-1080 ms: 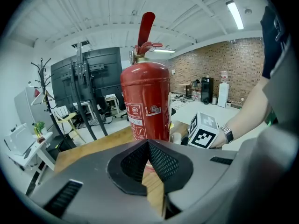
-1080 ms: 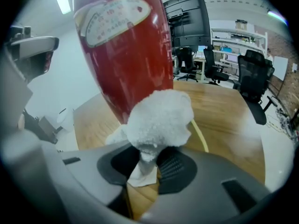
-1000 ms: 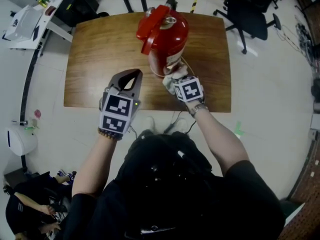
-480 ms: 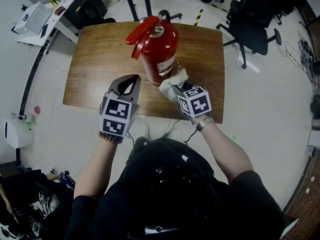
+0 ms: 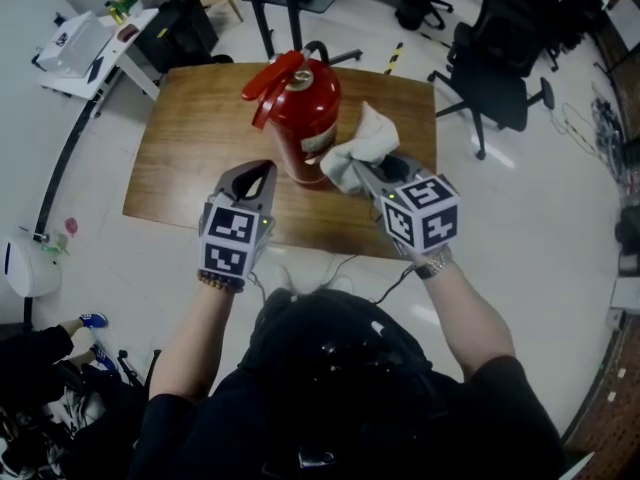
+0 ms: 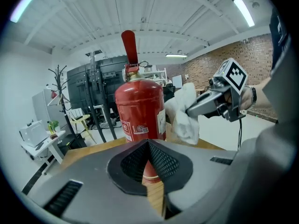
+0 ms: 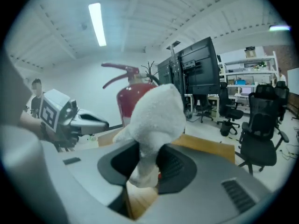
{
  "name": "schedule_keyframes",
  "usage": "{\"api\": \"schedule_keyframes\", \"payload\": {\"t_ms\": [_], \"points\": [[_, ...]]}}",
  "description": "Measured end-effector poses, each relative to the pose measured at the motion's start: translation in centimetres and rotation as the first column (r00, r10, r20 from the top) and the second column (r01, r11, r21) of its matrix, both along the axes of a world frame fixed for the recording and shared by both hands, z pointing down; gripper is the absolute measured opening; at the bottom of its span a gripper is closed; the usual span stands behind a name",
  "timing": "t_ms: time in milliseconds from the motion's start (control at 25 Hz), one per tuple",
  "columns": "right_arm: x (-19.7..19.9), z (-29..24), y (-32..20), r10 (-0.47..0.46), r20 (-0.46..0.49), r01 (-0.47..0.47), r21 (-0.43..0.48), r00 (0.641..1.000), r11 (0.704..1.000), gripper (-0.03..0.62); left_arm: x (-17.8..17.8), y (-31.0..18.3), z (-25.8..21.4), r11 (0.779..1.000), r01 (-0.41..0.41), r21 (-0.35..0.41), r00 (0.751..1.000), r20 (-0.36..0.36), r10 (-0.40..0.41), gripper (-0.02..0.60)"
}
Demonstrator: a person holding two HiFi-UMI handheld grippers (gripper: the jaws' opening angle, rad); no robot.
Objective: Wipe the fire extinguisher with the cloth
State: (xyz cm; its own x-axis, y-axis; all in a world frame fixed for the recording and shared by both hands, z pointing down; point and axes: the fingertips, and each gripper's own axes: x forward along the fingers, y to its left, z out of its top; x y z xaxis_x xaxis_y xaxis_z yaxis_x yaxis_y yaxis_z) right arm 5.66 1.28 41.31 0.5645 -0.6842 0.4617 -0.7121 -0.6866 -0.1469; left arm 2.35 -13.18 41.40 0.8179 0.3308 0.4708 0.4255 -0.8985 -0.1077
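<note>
A red fire extinguisher (image 5: 303,118) stands upright on the wooden table (image 5: 190,143); it also fills the middle of the left gripper view (image 6: 139,111). My right gripper (image 5: 362,171) is shut on a white cloth (image 5: 360,148), which bunches up beside the extinguisher's right side, near its upper body. In the right gripper view the cloth (image 7: 154,120) sticks up between the jaws and hides much of the extinguisher (image 7: 128,99). My left gripper (image 5: 258,175) is shut with nothing in it, just in front of the extinguisher's lower left.
Black office chairs (image 5: 500,48) stand to the right of the table. A white side table (image 5: 85,43) with small items is at the far left. A person's legs and shoes (image 5: 70,333) show at the lower left floor.
My right gripper has lifted the cloth from the extinguisher's base up along its right side. The left gripper has risen slightly and stays shut near the base.
</note>
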Motion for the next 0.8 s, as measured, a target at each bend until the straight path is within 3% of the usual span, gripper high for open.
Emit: {"api": "schedule_keyframes", "payload": {"t_ms": [240,440,800], "points": [[1.2,-8.1,-0.5,-0.018,-0.124,0.026,0.058,0.992,0.998,0.129,-0.3,-0.2,-0.3,1.000,-0.003,-0.009,1.000,-0.011,0.003,0.000],[1.8,-12.9,-3.1,-0.044,-0.206,0.053,0.042,0.978,0.998,0.129,0.2,-1.1,-1.0,0.999,-0.041,-0.018,0.999,-0.030,0.041,0.000],[4.3,-13.1,-5.6,0.029,-0.204,-0.036,-0.032,0.978,0.999,0.129,1.8,-4.1,-1.6,0.986,-0.162,-0.024,0.985,-0.064,0.160,0.000]]}}
